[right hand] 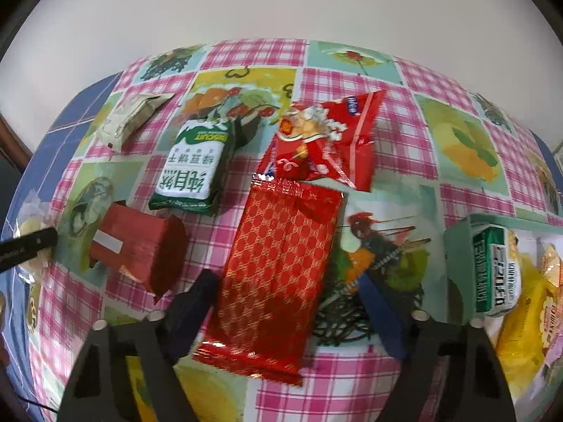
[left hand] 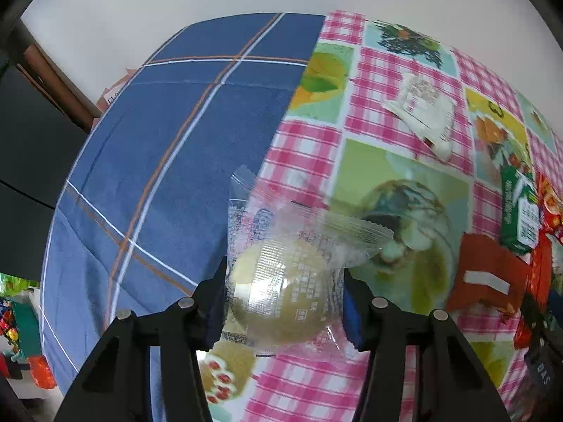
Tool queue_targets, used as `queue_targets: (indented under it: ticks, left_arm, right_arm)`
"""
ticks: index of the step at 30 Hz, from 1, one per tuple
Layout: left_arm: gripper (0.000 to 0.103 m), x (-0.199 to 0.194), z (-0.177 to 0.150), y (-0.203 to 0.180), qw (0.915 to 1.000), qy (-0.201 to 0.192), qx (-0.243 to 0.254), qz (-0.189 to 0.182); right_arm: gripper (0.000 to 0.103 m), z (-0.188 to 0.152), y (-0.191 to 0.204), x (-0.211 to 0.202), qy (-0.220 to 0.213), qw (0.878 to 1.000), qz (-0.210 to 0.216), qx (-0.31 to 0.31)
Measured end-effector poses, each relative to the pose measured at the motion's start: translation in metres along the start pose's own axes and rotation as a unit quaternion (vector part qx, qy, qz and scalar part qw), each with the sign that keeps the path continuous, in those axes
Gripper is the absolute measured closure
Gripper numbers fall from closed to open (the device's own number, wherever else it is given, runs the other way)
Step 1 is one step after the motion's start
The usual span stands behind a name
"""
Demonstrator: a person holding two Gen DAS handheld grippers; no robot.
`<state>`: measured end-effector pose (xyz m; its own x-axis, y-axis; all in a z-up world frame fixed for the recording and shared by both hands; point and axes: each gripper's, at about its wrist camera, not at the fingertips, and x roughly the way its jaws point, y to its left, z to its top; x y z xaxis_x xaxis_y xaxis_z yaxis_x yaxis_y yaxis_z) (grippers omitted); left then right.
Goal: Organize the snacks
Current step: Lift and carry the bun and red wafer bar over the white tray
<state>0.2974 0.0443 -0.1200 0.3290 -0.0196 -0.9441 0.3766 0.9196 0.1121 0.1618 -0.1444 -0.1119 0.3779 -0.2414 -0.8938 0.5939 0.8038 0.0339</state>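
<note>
Lying in a clear crinkled wrapper printed with small grey characters too fine to read, a round pale-yellow pastry (left hand: 281,292) sits between the two fingers of the left claw (left hand: 283,302), whose pads press against the wrapper on both sides, at the seam where the blue plaid cloth (left hand: 176,161) meets the pink checked fruit-print cloth (left hand: 397,133) on the worktop.

The right claw (right hand: 286,302) stands partly open around a long red foil packet (right hand: 278,274) with a gold lattice pattern. Its left finger is touching or nearly touching the packet's edge; the right one is clear of it.

Spread over the pink cloth in the right wrist view are five loose snacks:
- the red foil packet
- one green-and-white packet (right hand: 191,168) reading "BISCUIT" with large Chinese characters
- one red crimped bag (right hand: 327,140) printed with snack pictures
- one plain red block-shaped pack (right hand: 140,249) bearing a white strip
- one cream-coloured pack (right hand: 132,119) near the far left.

At the right edge a pale green tray (right hand: 457,246) holds a green-and-white carton (right hand: 496,274) and yellow wrapped snacks (right hand: 527,327); their print is not legible.
</note>
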Motion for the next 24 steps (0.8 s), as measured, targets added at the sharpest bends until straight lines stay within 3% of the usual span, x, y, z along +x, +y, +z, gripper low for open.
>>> queue_targets:
  ticks: [3,10,24]
  left_arm:
    - [0.048,-0.004,-0.008,-0.009,1.0000,0.006,-0.003,-0.006]
    - [0.048,-0.019,-0.039,-0.041,0.9992,0.020,-0.010,-0.032]
    - [0.049,-0.067,-0.100,-0.090,0.9967,0.020,-0.034,-0.070]
  right_arm:
    - [0.046,-0.004,-0.010,-0.004,0.002,1.000,-0.002,0.006]
    - [0.055,-0.024,-0.030,-0.018,0.016,1.000,-0.002,0.018]
    - [0.056,-0.066,-0.056,-0.057,0.044,0.994,0.080,0.059]
